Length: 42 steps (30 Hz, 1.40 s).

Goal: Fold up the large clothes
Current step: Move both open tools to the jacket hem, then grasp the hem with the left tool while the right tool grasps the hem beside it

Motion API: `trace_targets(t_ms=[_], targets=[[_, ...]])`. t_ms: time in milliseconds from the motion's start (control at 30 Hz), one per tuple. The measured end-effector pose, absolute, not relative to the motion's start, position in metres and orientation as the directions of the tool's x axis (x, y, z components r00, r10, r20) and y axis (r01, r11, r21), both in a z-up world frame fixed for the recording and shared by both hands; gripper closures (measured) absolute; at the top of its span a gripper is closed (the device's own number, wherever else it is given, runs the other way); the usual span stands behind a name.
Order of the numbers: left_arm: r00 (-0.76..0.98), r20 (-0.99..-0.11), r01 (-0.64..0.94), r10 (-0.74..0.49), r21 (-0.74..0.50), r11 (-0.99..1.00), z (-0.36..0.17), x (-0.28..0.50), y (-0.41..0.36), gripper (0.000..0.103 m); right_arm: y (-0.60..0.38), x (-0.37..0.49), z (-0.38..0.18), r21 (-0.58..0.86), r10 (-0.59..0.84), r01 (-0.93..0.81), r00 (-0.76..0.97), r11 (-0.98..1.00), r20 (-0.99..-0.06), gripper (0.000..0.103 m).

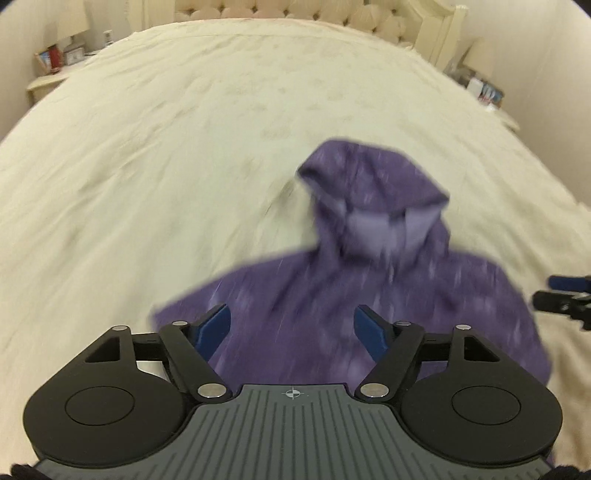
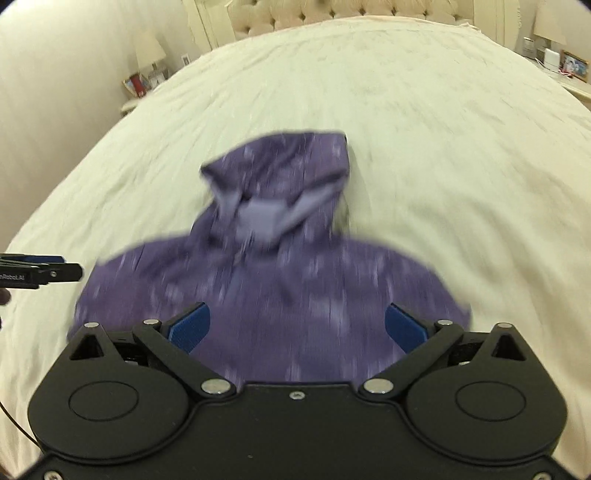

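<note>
My left wrist camera looks steeply down past my left tongs [image 1: 291, 328]; the right does likewise. Both sit close over the purple hoodie [image 1: 369, 295] on the bed [image 1: 166, 129], facing the tufted headboard [image 2: 332, 11].

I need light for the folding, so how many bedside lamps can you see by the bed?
2. One lamp stands on the nightstand at the left of the headboard, the other lamp on the right side. Both are blurred; anything behind the cameras is unseen.
</note>
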<state>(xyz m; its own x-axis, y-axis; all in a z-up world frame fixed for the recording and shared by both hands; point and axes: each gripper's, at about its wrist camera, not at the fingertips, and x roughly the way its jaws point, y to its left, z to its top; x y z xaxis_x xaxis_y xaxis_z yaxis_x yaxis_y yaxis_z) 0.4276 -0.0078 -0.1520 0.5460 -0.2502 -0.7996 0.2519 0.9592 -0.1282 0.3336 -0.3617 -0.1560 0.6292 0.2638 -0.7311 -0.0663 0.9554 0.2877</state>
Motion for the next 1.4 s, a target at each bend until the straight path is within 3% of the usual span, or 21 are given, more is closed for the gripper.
trace_targets(t_ms=[333, 500, 533, 567, 600, 633, 767, 967, 1067, 1233, 1333, 1400], targets=[[0.501, -0.819, 0.283, -0.279, -0.15, 0.947, -0.209, 0.544, -0.058, 0.036, -0.356, 0.473, -0.203, 0.25, 0.237, -0.064, 0.609, 0.966, -0.757, 0.005], [0.493, -0.816, 0.316, -0.301, -0.155, 0.936, -0.223, 0.568, -0.071, 0.036, -0.353, 0.509, -0.227, 0.21, 0.189, -0.036, 0.598, 0.977, -0.779, 0.027], [0.491, -0.817, 0.323, -0.304, -0.154, 0.934, -0.226, 0.571, -0.073, 0.036, -0.354, 0.515, -0.229, 0.209, 0.181, -0.025, 0.602, 0.978, -0.778, 0.033], [0.484, -0.819, 0.332, -0.309, -0.154, 0.931, -0.228, 0.576, -0.074, 0.036, -0.355, 0.519, -0.231, 0.204, 0.171, -0.014, 0.604, 0.979, -0.779, 0.053], [0.476, -0.824, 0.342, -0.308, -0.149, 0.928, -0.233, 0.58, -0.077, 0.036, -0.354, 0.523, -0.231, 0.194, 0.159, -0.008, 0.604, 0.981, -0.781, 0.088], [0.471, -0.828, 0.353, -0.304, -0.139, 0.925, -0.236, 0.581, -0.08, 0.036, -0.353, 0.526, -0.23, 0.184, 0.153, -0.01, 0.606, 0.983, -0.78, 0.092], [0.46, -0.846, 0.392, -0.271, -0.08, 0.917, -0.251, 0.59, -0.091, 0.037, -0.347, 0.516, -0.2, 0.25, 0.268, -0.127, 0.679, 0.96, -0.683, 0.092], [0.552, -0.808, 0.236, -0.205, -0.085, 0.968, -0.246, 0.608, -0.078, 0.063, -0.353, 0.5, -0.171, 0.25, 0.313, -0.196, 0.721, 0.948, -0.619, 0.093], [0.642, -0.759, 0.134, -0.11, -0.03, 0.99, -0.231, 0.603, -0.061, 0.063, -0.367, 0.5, -0.178, 0.229, 0.27, -0.155, 0.714, 0.961, -0.647, 0.093], [0.675, -0.733, 0.233, -0.081, 0.107, 0.967, -0.231, 0.584, -0.055, 0.057, -0.387, 0.51, -0.221, 0.227, 0.227, -0.085, 0.643, 0.97, -0.731, 0.091], [0.623, -0.778, 0.356, -0.083, 0.187, 0.916, -0.246, 0.579, -0.063, 0.056, -0.399, 0.519, -0.255, 0.247, 0.208, -0.01, 0.576, 0.969, -0.791, 0.074], [0.581, -0.81, 0.421, -0.083, 0.212, 0.882, -0.254, 0.576, -0.066, 0.056, -0.406, 0.522, -0.267, 0.27, 0.214, 0.019, 0.557, 0.963, -0.803, 0.069]])
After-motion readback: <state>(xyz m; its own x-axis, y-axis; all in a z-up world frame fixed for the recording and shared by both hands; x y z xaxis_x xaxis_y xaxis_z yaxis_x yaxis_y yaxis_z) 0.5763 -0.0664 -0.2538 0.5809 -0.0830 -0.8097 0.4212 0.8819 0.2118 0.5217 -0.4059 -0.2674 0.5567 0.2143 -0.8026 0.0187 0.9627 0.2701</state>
